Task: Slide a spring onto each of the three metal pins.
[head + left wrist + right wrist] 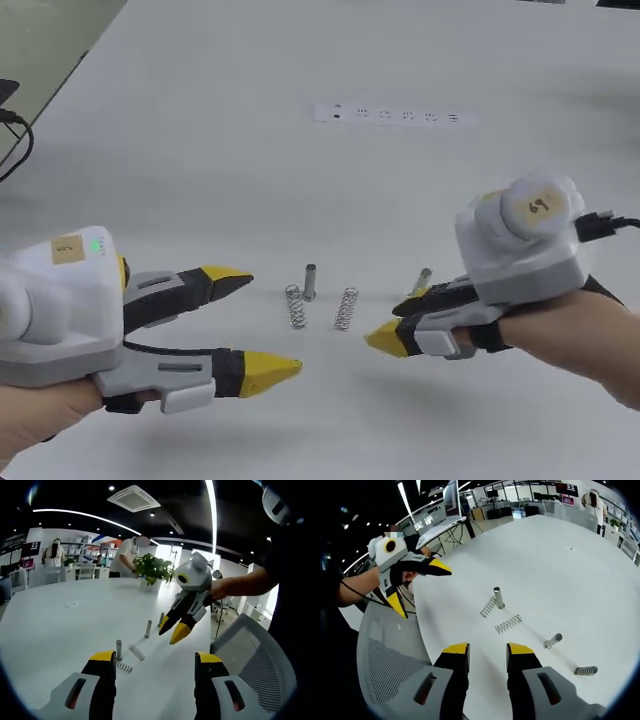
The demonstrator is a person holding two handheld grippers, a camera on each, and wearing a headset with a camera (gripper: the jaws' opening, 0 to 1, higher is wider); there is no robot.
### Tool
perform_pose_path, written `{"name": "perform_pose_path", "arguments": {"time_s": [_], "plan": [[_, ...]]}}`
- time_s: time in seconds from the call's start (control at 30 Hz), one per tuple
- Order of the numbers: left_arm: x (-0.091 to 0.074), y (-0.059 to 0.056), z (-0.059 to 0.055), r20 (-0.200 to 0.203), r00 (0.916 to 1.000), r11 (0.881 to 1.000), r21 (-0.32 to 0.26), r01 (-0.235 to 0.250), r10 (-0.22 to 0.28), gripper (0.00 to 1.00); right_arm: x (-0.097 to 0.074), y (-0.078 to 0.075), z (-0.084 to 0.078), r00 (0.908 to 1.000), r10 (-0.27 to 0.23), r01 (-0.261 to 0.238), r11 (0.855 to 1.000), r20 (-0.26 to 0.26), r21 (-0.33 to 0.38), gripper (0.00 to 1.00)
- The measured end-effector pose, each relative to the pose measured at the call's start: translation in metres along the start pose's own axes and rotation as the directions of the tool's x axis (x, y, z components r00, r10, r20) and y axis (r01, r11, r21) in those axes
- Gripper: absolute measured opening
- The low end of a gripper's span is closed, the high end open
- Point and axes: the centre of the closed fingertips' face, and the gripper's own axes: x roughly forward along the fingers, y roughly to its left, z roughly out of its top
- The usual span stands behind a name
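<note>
A short metal pin [310, 282] stands upright mid-table between two loose springs, one [295, 305] at its left and one [346, 308] at its right. A second pin [424, 280] peeks out behind my right gripper [398, 316], whose yellow-tipped jaws are a little apart and hold nothing. My left gripper [270, 323] hovers left of the springs, wide open and empty. The right gripper view has the near pin [497, 597], both springs [488, 607] [508, 624], the second pin [553, 641] and a third spring [586, 670]. The left gripper view has the same pin [119, 649].
A white power strip [390, 114] lies far back on the white table [200, 150]. A black cable [15, 140] hangs off the left edge. A grey mesh chair [385, 665] stands beside the table. People and a potted plant [152, 570] are in the distance.
</note>
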Motion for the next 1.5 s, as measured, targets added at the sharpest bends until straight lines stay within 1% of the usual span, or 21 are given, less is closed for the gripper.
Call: {"name": "perform_pose_path", "arguments": {"time_s": [0.03,0.07,0.17,0.2,0.33,0.43,0.47,0.6,0.67,0.77,0.8,0.83,0.9,0.97,1.0,1.07,1.17,1.23,1.33,1.47,1.5], "plan": [[0.000,-0.001,0.000,-0.001,1.0000,1.000,0.001,0.005,-0.005,0.59,0.004,-0.002,0.000,0.9998,-0.013,0.014,1.000,-0.016,0.010,0.28],[0.000,-0.001,0.000,0.003,1.0000,1.000,0.002,0.003,-0.003,0.59,0.007,-0.002,0.002,0.9998,-0.014,0.014,1.000,-0.016,0.012,0.27],[-0.003,-0.001,0.001,0.010,0.9999,1.000,0.002,0.004,-0.004,0.59,0.015,-0.007,0.006,0.9989,-0.040,0.042,0.998,-0.024,0.051,0.26],[-0.004,0.000,0.001,0.009,1.0000,1.000,0.004,0.004,-0.004,0.59,0.018,-0.009,0.005,0.9982,-0.050,0.052,0.996,-0.034,0.068,0.27],[-0.008,0.003,-0.002,0.007,1.0000,1.000,0.005,-0.004,0.003,0.59,0.026,-0.014,0.008,0.9956,-0.081,0.084,0.993,-0.048,0.079,0.26],[-0.012,0.005,-0.004,0.008,0.9999,1.000,0.004,-0.014,0.014,0.59,0.031,-0.016,0.008,0.9945,-0.088,0.092,0.992,-0.057,0.087,0.26],[-0.013,0.005,-0.004,0.006,0.9999,1.000,0.005,-0.014,0.014,0.59,0.032,-0.019,0.009,0.9931,-0.102,0.106,0.990,-0.058,0.088,0.26],[-0.017,0.006,-0.004,0.014,0.9997,1.000,-0.006,-0.018,0.019,0.59,0.037,-0.021,0.011,0.9919,-0.108,0.115,0.988,-0.067,0.106,0.26],[-0.017,0.006,-0.006,0.012,0.9997,1.000,-0.004,-0.021,0.021,0.59,0.040,-0.021,0.012,0.9907,-0.115,0.122,0.987,-0.073,0.108,0.25],[-0.018,0.006,-0.004,0.022,0.9995,1.000,-0.011,-0.023,0.023,0.59,0.044,-0.023,0.013,0.9881,-0.128,0.138,0.983,-0.085,0.122,0.24],[-0.018,0.006,-0.004,0.022,0.9995,1.000,-0.009,-0.024,0.025,0.59,0.046,-0.024,0.013,0.9865,-0.134,0.146,0.980,-0.094,0.137,0.25],[-0.018,0.007,-0.005,0.020,0.9995,1.000,-0.008,-0.026,0.026,0.59,0.047,-0.026,0.014,0.9850,-0.148,0.160,0.976,-0.090,0.145,0.25],[-0.019,0.006,-0.005,0.018,0.9996,1.000,-0.010,-0.023,0.023,0.59,0.050,-0.032,0.013,0.9826,-0.157,0.171,0.972,-0.100,0.158,0.25],[-0.020,0.006,-0.003,0.030,0.9993,1.000,-0.014,-0.022,0.023,0.59,0.052,-0.032,0.014,0.9826,-0.157,0.172,0.971,-0.099,0.164,0.24],[-0.020,0.006,-0.003,0.030,0.9993,1.000,-0.017,-0.022,0.022,0.59,0.052,-0.031,0.013,0.9815,-0.161,0.177,0.968,-0.104,0.176,0.23],[-0.021,0.007,-0.003,0.029,0.9993,1.000,-0.012,-0.025,0.025,0.58,0.053,-0.031,0.014,0.9808,-0.166,0.182,0.968,-0.102,0.175,0.22],[-0.022,0.008,-0.004,0.029,0.9993,1.000,-0.014,-0.024,0.025,0.58,0.056,-0.030,0.012,0.9791,-0.170,0.189,0.965,-0.111,0.182,0.22],[-0.022,0.008,-0.004,0.028,0.9993,1.000,-0.016,-0.024,0.025,0.58,0.057,-0.031,0.010,0.9757,-0.182,0.202,0.963,-0.122,0.179,0.21],[-0.022,0.008,-0.004,0.029,0.9993,1.000,-0.017,-0.023,0.023,0.58,0.059,-0.034,0.009,0.9737,-0.188,0.211,0.959,-0.128,0.190,0.20],[-0.023,0.007,-0.005,0.025,0.9995,1.000,-0.016,-0.019,0.020,0.58,0.061,-0.036,0.006,0.9697,-0.198,0.223,0.956,-0.143,0.189,0.19],[-0.023,0.008,-0.005,0.024,0.9995,1.000,-0.016,-0.021,0.022,0.58,0.062,-0.035,0.005,0.9690,-0.199,0.224,0.958,-0.146,0.180,0.19]]}}
